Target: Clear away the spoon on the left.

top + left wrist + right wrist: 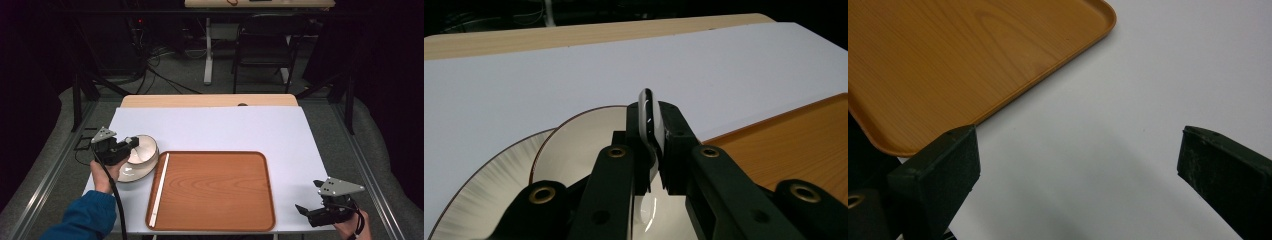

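The left hand-held gripper (651, 145) was clamped on the rim of the upper white, brown-edged ceramic bowl (589, 145) nested left of the wooden tray (215, 187), so a straight, level lift looked wise, while the right hand-held gripper (1078, 155) gaped wide, empty.

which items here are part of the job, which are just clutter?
In the job:
- left tool, shut on the rim of the top plate
- lower plate under it
- wooden tray, beside the plates

Lying about:
- right tool, open, idle over the white mat
- white strip on the tray's left edge
- chair behind the table
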`<state>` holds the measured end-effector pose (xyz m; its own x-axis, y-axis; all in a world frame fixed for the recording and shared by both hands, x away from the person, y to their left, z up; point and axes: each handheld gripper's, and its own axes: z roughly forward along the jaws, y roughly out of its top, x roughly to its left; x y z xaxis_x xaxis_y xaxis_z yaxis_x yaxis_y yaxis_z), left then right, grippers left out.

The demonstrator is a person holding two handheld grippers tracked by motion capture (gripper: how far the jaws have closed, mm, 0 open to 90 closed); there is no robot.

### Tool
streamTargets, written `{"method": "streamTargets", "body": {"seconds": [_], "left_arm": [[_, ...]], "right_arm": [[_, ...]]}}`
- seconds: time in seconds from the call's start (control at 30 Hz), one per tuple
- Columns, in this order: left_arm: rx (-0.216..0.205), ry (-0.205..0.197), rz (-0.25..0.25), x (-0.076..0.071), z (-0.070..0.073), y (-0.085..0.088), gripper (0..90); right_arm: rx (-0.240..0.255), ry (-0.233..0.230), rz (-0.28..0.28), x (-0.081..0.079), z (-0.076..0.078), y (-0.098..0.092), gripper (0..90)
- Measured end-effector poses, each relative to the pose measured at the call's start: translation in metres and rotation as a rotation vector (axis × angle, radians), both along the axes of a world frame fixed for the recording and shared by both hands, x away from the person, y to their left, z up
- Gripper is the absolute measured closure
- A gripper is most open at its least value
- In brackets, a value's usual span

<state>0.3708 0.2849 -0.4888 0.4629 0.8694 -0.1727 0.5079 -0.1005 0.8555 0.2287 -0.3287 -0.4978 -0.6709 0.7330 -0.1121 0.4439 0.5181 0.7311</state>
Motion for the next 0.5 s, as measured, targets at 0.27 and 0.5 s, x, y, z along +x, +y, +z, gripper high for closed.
{"method": "streamTargets", "body": {"seconds": [0.27,0.5], "left_arm": [[0.031,-0.036,-0.04,-0.004,0.016,-0.001,85.0],[0.05,-0.047,-0.086,-0.007,0.037,-0.003,85.0]], "right_arm": [[-0.003,0.0,0.001,0.0,0.0,0.001,2.8],[0.006,-0.008,0.004,-0.001,0.001,0.0,2.3]]}}
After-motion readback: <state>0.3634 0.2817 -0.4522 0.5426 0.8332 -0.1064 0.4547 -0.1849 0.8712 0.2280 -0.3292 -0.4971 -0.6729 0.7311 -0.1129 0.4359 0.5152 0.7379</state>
